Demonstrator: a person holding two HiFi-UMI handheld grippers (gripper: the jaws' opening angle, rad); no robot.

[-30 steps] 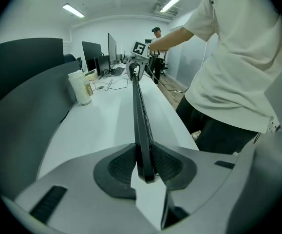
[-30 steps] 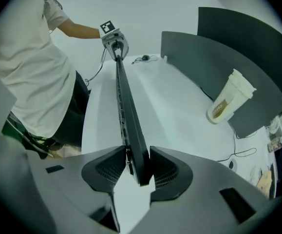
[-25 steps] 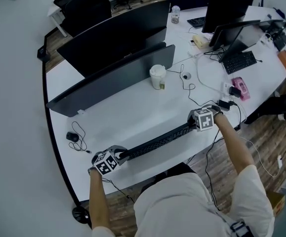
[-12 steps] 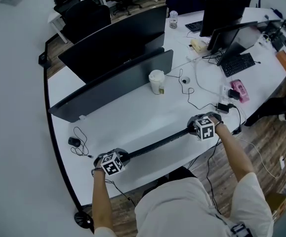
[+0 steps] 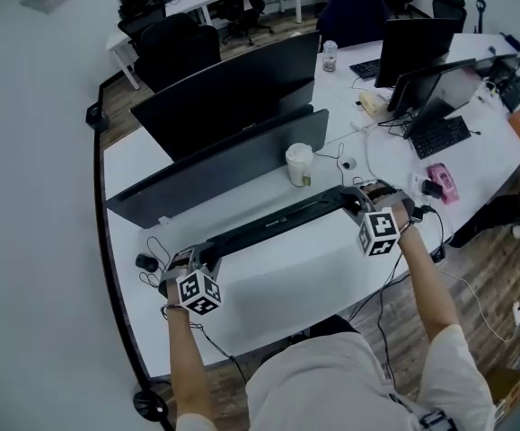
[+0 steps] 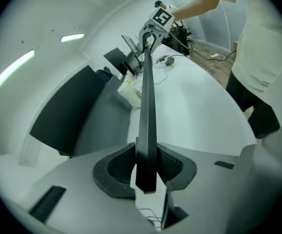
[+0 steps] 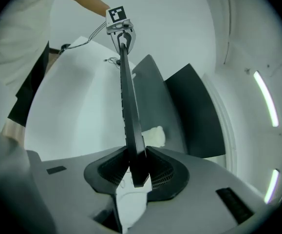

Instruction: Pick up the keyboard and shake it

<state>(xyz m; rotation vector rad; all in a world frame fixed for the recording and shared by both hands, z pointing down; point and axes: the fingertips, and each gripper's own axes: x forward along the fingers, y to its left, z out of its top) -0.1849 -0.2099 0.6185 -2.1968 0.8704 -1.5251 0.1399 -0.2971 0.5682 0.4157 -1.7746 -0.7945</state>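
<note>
In the head view, the keyboard (image 5: pixel 273 225) is held up over the white worktop (image 5: pixel 304 272), spanning from the left claw (image 5: pixel 198 259) to the right claw (image 5: pixel 360 201). Each end of it is gripped by one claw. Its far end is seen just in front of a white cup (image 5: pixel 299 164), and a dark monitor (image 5: pixel 228 88) stands behind. A small mouse (image 5: pixel 145 262) with its cable lies on the worktop beside the left claw.

In the left gripper view, the left claw (image 6: pixel 145 168) is closed on the near end of the keyboard (image 6: pixel 147 101), with both pads pressed against its flat faces. The keyboard is seen edge-on, running straight away to the right claw (image 6: pixel 149 35), by which its far end is clamped. The worktop (image 6: pixel 199 106) lies below it.

In the right gripper view, the right claw (image 7: pixel 138 170) is closed on the other end of the keyboard (image 7: pixel 128 106), which is pinched between the ribbed pads. The board is seen edge-on with its keys facing left, and it reaches to the left claw (image 7: pixel 123 34) at the far end. The cup (image 7: pixel 153 135) shows just right of it, near the monitor (image 7: pixel 199 111).
</note>
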